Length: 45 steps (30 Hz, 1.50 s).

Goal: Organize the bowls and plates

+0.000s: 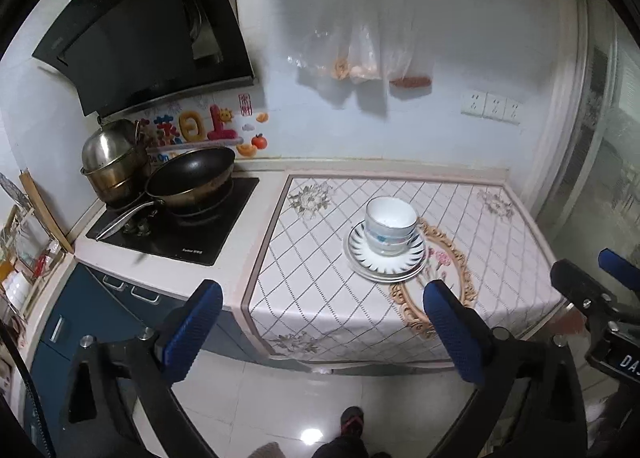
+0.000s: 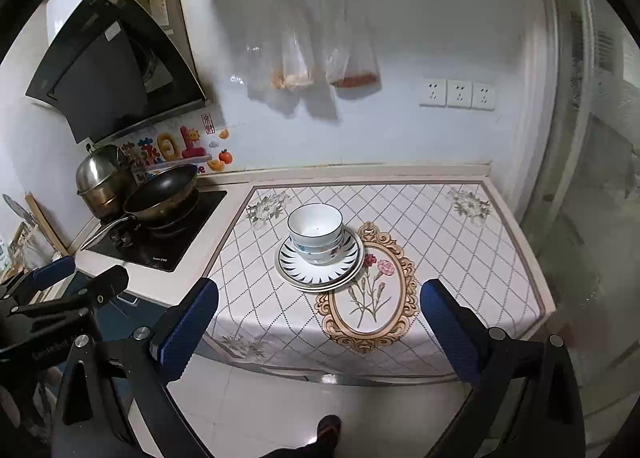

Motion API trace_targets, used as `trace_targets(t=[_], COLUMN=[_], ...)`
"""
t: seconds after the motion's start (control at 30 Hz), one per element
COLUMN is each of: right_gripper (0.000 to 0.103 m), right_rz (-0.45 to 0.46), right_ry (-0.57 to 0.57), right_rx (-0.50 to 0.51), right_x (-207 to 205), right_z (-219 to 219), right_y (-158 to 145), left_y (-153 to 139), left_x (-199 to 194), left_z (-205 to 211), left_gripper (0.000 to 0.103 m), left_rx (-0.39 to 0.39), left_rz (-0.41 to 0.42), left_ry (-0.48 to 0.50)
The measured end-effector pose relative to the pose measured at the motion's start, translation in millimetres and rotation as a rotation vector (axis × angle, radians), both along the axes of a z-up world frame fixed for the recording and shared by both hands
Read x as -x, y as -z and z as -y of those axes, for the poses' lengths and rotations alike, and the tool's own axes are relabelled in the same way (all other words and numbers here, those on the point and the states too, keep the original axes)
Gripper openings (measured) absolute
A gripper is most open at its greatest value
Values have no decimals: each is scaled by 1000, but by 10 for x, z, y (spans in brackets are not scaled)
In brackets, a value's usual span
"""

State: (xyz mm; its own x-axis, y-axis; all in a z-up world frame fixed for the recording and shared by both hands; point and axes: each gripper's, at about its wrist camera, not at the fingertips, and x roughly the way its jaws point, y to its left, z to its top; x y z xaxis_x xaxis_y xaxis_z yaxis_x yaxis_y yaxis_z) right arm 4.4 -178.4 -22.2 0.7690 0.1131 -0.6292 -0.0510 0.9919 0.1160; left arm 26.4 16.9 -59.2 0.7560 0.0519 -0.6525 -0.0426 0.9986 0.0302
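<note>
White bowls (image 1: 390, 224) with blue and floral marks sit nested on a stack of plates (image 1: 385, 262) with dark rim dashes, on the patterned cloth of the counter. The right wrist view shows the same bowls (image 2: 316, 232) on the plates (image 2: 320, 272). My left gripper (image 1: 322, 306) is open and empty, held back from the counter's front edge. My right gripper (image 2: 319, 306) is likewise open and empty, off the counter. The right gripper's fingers (image 1: 580, 290) show at the right edge of the left wrist view, and the left gripper's fingers (image 2: 80, 282) at the left edge of the right wrist view.
A black wok (image 1: 192, 178) and steel pots (image 1: 112, 162) crowd the cooktop (image 1: 176, 222) left of the cloth. A range hood (image 1: 148, 34) hangs above. Plastic bags (image 1: 360, 54) hang on the back wall beside sockets (image 1: 492, 106). A person's shoe (image 1: 352, 418) stands on the tiled floor below.
</note>
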Motion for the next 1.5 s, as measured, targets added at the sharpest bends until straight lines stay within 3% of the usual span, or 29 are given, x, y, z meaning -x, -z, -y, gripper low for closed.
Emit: trace_targets(t=[0.6,1.5], right_gripper=[103,103], right_rz=[48,51], right_ry=[16,21], right_rx=[25,56], right_x=[274,125], right_z=[107,131], right_y=[-147,-94], left_y=[-111,-93], left_x=[239,214], left_z=[-18,11], left_gripper=[103,103], left_rx=[17,15], left_rz=[45,47], left_ry=[-17,-40])
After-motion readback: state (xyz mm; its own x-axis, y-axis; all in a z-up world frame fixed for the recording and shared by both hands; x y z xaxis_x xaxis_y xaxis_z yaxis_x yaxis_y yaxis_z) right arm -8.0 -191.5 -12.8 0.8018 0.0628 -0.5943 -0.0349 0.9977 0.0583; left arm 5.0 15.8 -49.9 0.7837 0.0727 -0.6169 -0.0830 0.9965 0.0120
